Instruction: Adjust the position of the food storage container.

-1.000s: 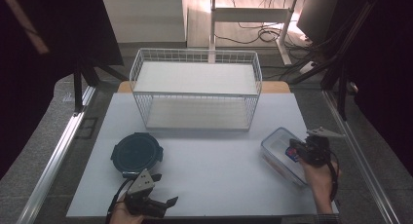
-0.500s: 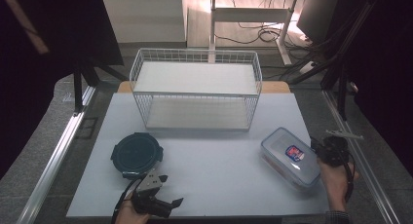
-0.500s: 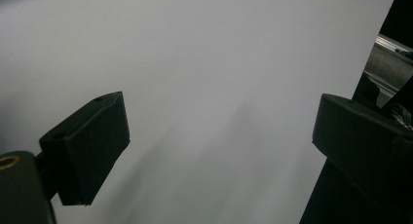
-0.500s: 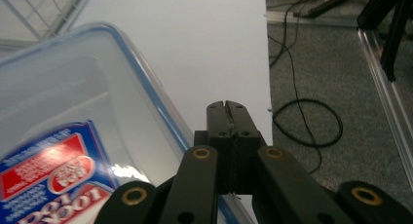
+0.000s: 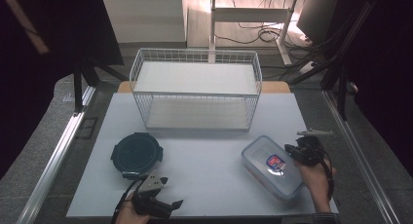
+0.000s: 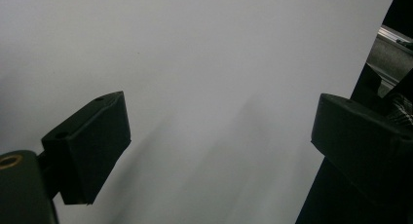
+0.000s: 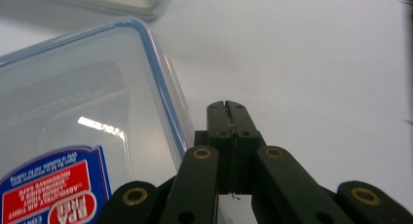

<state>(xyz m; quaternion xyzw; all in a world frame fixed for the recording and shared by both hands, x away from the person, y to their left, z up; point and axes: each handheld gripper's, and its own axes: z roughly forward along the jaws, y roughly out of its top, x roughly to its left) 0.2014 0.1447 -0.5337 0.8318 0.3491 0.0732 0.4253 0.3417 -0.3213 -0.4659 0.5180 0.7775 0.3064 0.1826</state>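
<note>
1. White table surface (image 5: pixel 204 160) carries a wire basket (image 5: pixel 195 90) at the far side.
2. Clear rectangular container (image 5: pixel 270 165) lies at the near right; round dark container (image 5: pixel 136 153) lies at the near left.
3. Right gripper (image 7: pixel 227 107): jaws clenched together on nothing, just beside the clear container's blue-sealed edge.
4. Left gripper (image 6: pixel 219 131): jaws released, spread wide over bare surface near the round container.

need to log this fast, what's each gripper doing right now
left gripper: open, nothing between its jaws, over the white table.
right gripper: shut, holding nothing, beside the clear rectangular plastic container with blue-rimmed lid.
</note>
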